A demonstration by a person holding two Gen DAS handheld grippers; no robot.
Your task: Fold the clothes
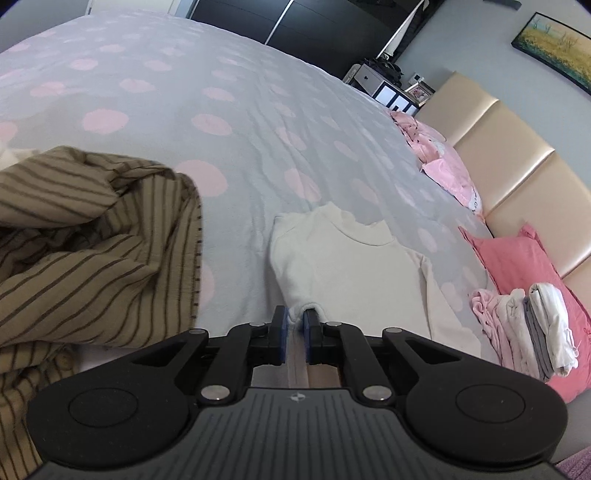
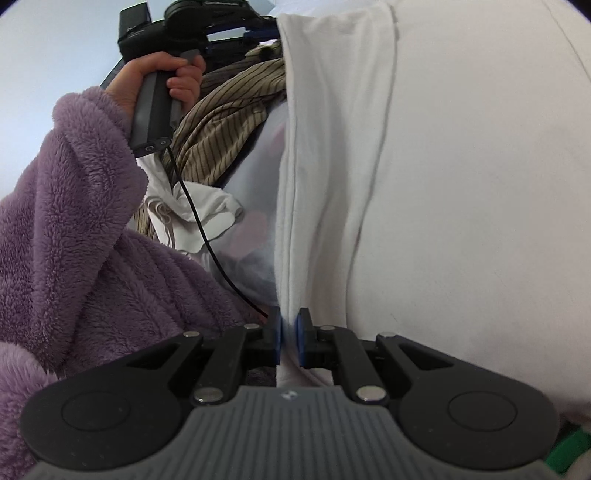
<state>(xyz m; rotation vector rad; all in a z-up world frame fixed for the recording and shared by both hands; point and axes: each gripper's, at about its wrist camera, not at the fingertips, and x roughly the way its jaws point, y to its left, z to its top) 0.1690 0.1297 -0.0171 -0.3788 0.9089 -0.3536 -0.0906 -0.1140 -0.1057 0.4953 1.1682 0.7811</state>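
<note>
The left claw (image 1: 294,325) sits lowest and closest in its own view, clenched on a bunched bit of the cream top's (image 1: 343,266) near edge; the cloth shows squeezed between the blue pads (image 1: 281,332). From that pinch the cream top runs straight away from the claw across the bed (image 1: 221,110), its high collar at the far end, one sleeve trailing off to the right. So its long axis lies roughly in line with the way the left claw points.

In the right wrist view the right claw (image 2: 289,336) is likewise clenched, a fold of the same cream top (image 2: 443,184) passing between its pads, and the fabric rises away from it as a broad hanging sheet. At the top of that view the left claw (image 2: 255,29) bites the same cloth, held by a hand (image 2: 159,77) in a fluffy purple sleeve (image 2: 74,206). The two grips appear to sit on one edge, well apart, with the garment stretched between them.

My reading is that both hands hold the hem end, so the fold turns on carrying that edge forward toward the collar, along the long axis. Neither hand looks nearer the collar.

A striped brown garment (image 1: 92,240) lies heaped to the left, near the path. A stack of folded clothes (image 1: 524,325) rests against a pink pillow (image 1: 517,258) to the right.
</note>
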